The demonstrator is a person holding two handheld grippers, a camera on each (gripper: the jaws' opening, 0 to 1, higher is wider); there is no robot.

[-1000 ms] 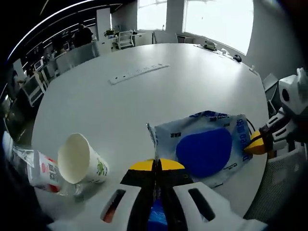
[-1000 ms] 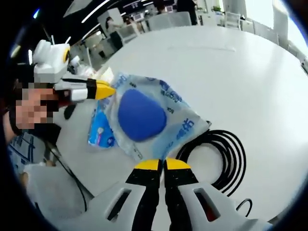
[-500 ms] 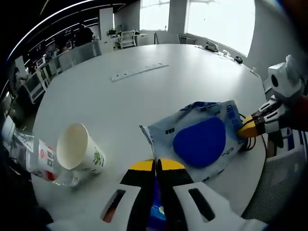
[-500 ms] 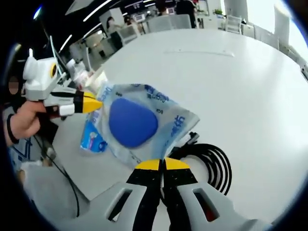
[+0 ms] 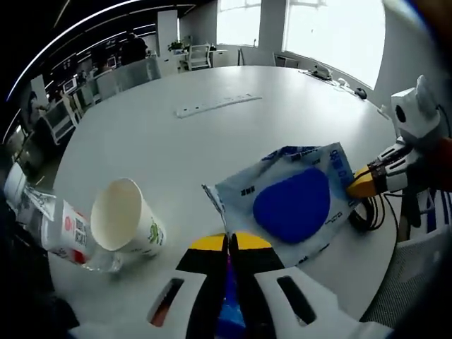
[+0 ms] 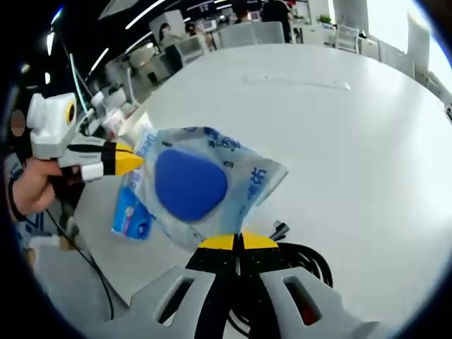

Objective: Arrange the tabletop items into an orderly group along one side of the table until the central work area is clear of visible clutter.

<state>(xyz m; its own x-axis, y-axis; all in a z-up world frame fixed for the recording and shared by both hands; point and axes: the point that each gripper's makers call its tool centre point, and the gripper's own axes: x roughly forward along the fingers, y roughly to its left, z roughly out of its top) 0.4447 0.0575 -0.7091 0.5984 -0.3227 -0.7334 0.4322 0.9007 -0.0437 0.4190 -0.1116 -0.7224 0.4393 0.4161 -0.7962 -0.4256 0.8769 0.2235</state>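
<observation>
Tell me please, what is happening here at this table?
A person holds a two-jaw gripper in each hand. Both the left gripper and the right gripper are shut on opposite edges of a clear plastic bag with a blue round pad inside, stretched between them over the white round table. A coiled black cable lies below the bag. To one side, a white paper cup lies tipped over beside a clear plastic bottle with a red label.

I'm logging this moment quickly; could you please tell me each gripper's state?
Left gripper: shut on the blue packet.
Right gripper: shut on the same packet's opposite edge.
</observation>
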